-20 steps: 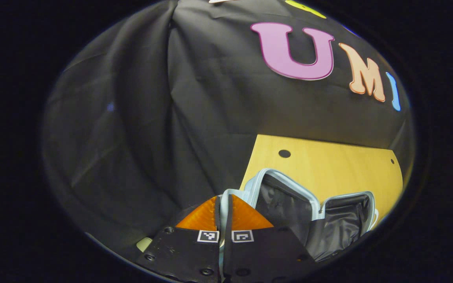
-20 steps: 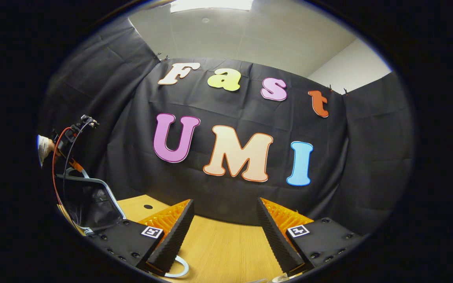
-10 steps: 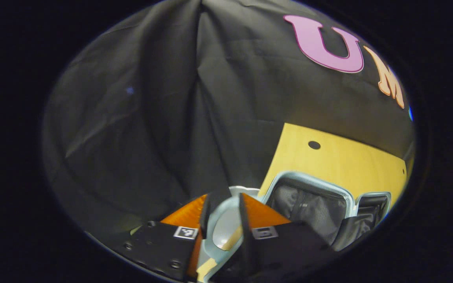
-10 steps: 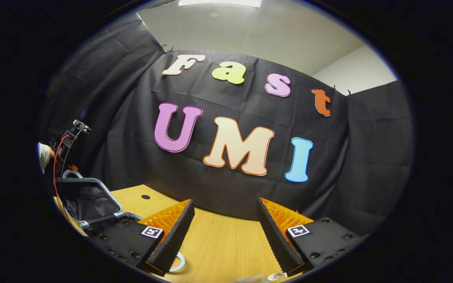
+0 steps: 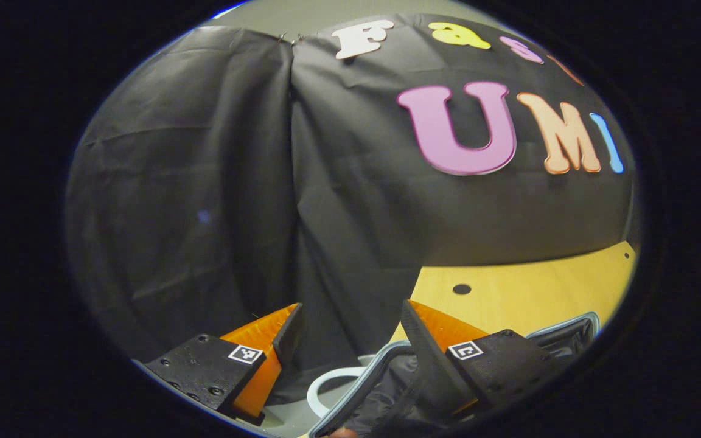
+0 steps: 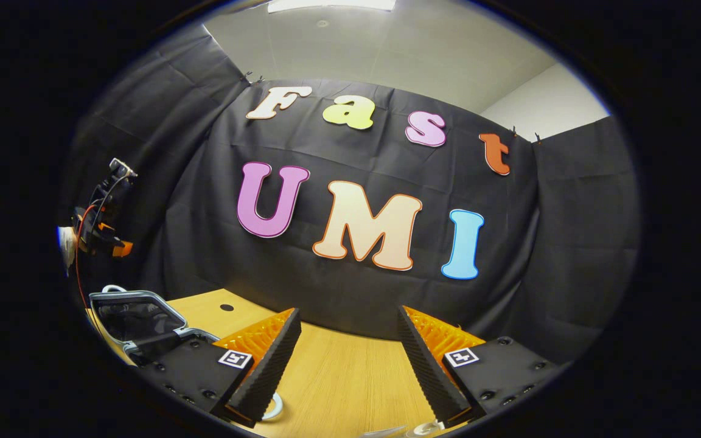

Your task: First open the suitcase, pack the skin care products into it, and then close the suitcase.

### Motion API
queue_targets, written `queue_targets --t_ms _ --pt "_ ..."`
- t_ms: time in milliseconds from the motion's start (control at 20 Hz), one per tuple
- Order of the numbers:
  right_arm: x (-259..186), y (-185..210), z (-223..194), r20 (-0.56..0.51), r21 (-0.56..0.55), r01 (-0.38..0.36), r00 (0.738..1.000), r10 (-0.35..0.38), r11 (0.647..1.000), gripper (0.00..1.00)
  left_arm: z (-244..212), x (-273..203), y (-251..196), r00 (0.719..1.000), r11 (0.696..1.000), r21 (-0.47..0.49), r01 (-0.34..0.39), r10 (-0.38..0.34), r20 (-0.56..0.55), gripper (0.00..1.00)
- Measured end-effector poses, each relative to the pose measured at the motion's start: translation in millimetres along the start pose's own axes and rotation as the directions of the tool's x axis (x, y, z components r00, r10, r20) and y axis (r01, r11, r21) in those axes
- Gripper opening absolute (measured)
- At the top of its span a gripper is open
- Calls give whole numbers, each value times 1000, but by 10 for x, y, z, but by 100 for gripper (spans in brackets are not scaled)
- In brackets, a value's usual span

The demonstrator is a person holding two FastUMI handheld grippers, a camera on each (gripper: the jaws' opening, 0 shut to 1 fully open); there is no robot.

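- Left gripper view, nearest: left gripper (image 5: 347,337), two orange wedge fingers on black mounts with small square markers, spread wide with nothing between them.
- Just under and beyond the right-hand finger (image 5: 432,340): the open pale-blue suitcase with dark grey fabric lining (image 5: 381,389). Its rim curves up from the bottom edge; most of the shell is cut off by the view's lower edge and by the finger mount.
- A white looped handle (image 5: 326,386) lies beside that rim, partly hidden; where it attaches I cannot make out.
- A second stretch of the suitcase rim shows at far right, its lining in shadow.
- Beyond: light wooden tabletop (image 5: 527,289) with a small dark round hole (image 5: 462,289), then the black cloth wall.
- Right gripper view, nearest: right gripper (image 6: 347,359), orange ribbed fingers with black toothed pads, set wide apart, holding nothing, above the tabletop (image 6: 338,383).
- Below the fingers, a white ring-like piece (image 6: 274,406) and a pale clear item (image 6: 423,429) peek at the bottom edge; both too cut off to identify.
- Farther left: suitcase (image 6: 134,319) lying open on the tabletop, lined interior facing up, contents unreadable.
- Above it, near the wall: the left gripper (image 6: 104,234) seen small, with red cable, well clear of the suitcase.
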State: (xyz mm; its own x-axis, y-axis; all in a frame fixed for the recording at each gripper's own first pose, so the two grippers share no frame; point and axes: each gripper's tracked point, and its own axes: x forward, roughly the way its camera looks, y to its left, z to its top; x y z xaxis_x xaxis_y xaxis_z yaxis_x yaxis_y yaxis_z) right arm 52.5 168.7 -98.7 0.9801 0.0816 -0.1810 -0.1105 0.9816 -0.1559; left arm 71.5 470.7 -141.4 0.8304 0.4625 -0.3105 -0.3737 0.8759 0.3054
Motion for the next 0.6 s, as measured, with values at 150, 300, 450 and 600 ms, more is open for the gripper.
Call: queue_targets --t_ms 150,300,450,600 --pt "-33 -165 8 11 11 7 1000 -8 1000 100 345 -296 -381 996 997 -27 68 -66 63 95" --pt "-58 -366 -6 18 16 10 1000 -11 1000 98 715 -576 -814 979 989 -40 142 -134 151 94" --pt "-62 -608 -3 23 31 11 1000 -12 999 98 945 -832 -1335 958 974 -41 221 -209 197 94" --pt "-92 -840 -2 33 44 15 999 -17 999 98 1157 -1106 -1772 933 956 -28 292 -278 231 94"
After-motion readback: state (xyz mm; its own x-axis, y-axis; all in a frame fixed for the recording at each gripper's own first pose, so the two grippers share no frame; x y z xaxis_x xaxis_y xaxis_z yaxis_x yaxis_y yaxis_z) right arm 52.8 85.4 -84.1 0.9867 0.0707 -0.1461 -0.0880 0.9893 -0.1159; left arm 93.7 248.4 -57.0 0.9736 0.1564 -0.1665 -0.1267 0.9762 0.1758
